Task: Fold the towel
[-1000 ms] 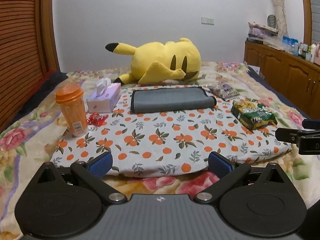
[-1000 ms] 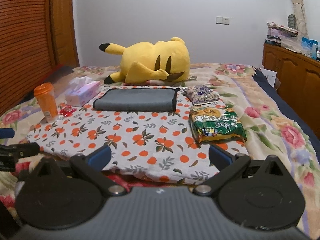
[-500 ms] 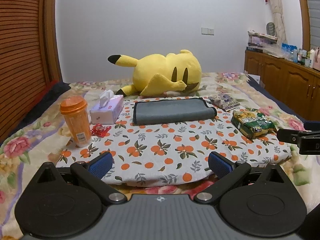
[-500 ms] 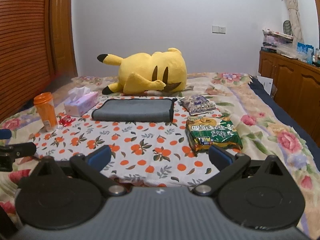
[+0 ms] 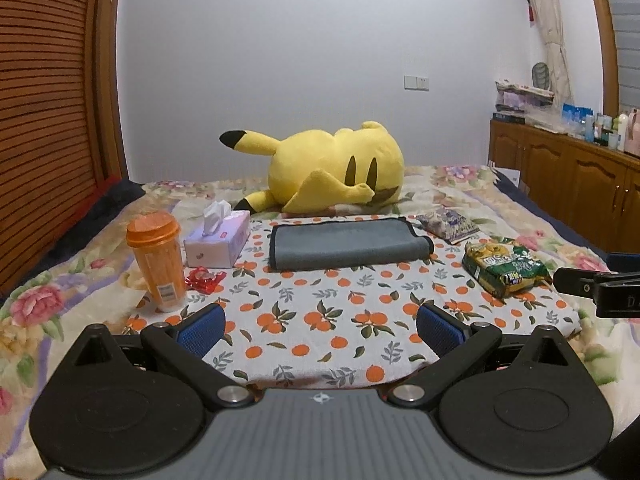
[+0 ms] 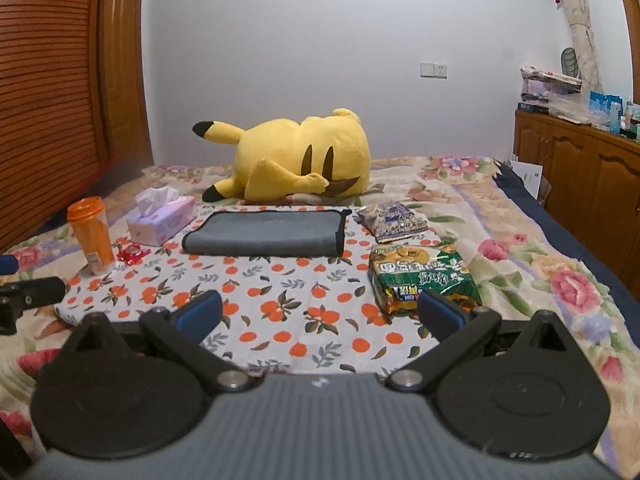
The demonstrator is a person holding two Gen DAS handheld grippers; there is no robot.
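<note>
A grey towel with dark edging lies folded on an orange-print cloth spread on the bed; it also shows in the right wrist view. My left gripper is open and empty, held above the cloth's near edge, well short of the towel. My right gripper is open and empty, also at the near edge. Each gripper shows at the side of the other's view.
An orange cup, a tissue box and a red wrapper stand left of the towel. A green snack bag and a purple packet lie right. A yellow plush lies behind. Wooden cabinets stand at the right.
Both grippers have tilted up and drawn back a little, so the bed scene sits lower in both views. Nothing on the bed has moved.
</note>
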